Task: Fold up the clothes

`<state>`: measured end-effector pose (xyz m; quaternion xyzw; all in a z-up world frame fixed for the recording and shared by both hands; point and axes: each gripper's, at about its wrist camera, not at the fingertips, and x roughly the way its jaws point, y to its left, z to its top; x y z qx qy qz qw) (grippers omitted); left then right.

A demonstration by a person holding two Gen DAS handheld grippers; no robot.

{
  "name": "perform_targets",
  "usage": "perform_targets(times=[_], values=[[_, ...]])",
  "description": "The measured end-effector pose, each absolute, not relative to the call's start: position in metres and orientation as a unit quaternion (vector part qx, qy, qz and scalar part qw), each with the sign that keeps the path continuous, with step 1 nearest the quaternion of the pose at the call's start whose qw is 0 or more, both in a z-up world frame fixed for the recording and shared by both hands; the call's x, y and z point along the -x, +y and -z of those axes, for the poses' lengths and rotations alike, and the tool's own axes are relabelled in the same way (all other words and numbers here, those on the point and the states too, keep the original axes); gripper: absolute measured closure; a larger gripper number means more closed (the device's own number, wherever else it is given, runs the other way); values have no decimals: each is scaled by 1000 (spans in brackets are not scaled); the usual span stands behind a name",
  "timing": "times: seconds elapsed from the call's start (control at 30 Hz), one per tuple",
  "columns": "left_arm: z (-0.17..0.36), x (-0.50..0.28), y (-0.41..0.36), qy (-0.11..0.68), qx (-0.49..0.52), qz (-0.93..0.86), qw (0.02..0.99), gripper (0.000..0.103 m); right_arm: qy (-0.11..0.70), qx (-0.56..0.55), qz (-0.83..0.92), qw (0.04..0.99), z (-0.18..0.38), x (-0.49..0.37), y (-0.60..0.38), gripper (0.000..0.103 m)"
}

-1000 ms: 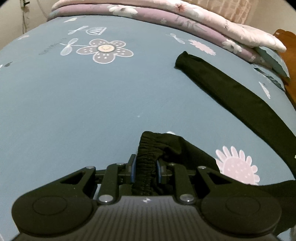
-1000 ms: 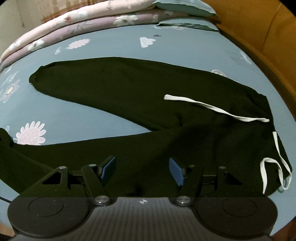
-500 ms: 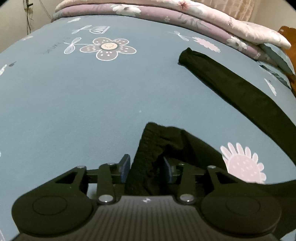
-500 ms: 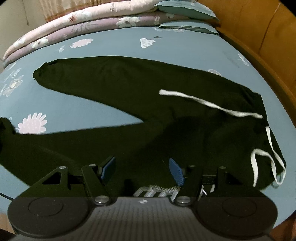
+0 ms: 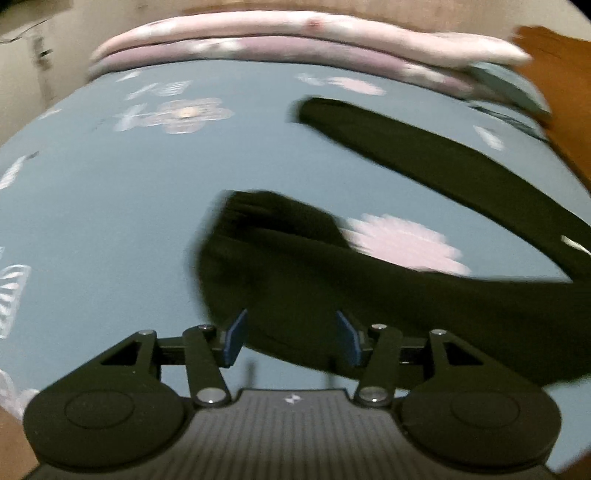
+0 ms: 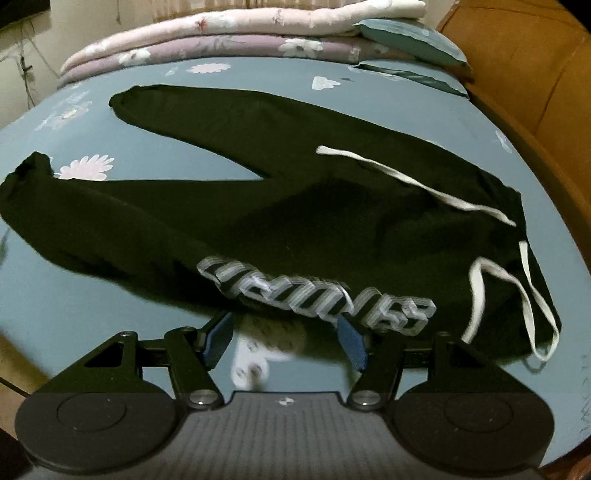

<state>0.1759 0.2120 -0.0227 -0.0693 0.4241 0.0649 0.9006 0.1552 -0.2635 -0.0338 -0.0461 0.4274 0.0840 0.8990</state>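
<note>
Black trousers point(image 6: 295, 206): spread flat on the bed point(image 6: 92, 317), both legs splayed toward the far left, waistband at right. White drawstring point(image 6: 413, 181) lies loose across the waist; pale lettering point(image 6: 314, 295) on the near leg. Left gripper point(image 5: 291, 336): jaws apart, empty, above the near leg's cuff point(image 5: 258, 218). Right gripper point(image 6: 284, 338): jaws apart, empty, at the trousers' near edge. Folded floral quilts point(image 6: 229, 33) along the bed's far side.

Black trousers point(image 6: 280, 192) with white drawstring point(image 6: 413, 177) on blue flower-printed sheet point(image 5: 92, 206).

Bedroom: bed point(image 6: 92, 306), folded quilts point(image 6: 221, 33)
</note>
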Motion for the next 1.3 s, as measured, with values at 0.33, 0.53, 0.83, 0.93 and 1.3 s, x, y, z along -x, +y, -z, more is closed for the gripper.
perform_targets(times=[0.33,0.53,0.83,0.93,1.3], values=[[50,-159,22,428,-3,184,885,49,394,49,-127,909,51,-159,-314,35],[56,-169,-48,404,-28,271,873,49,374,50,-151,914,58,-171,-339,36],[65,-230,-56,367,21,248,896,50,369,25,-161,915,47,-229,-345,36],[72,-251,-50,377,42,230,896,50,376,-15,-169,911,45,-250,-354,36],[86,-280,-49,384,51,189,902,50,354,18,-173,919,30,-236,-362,36]])
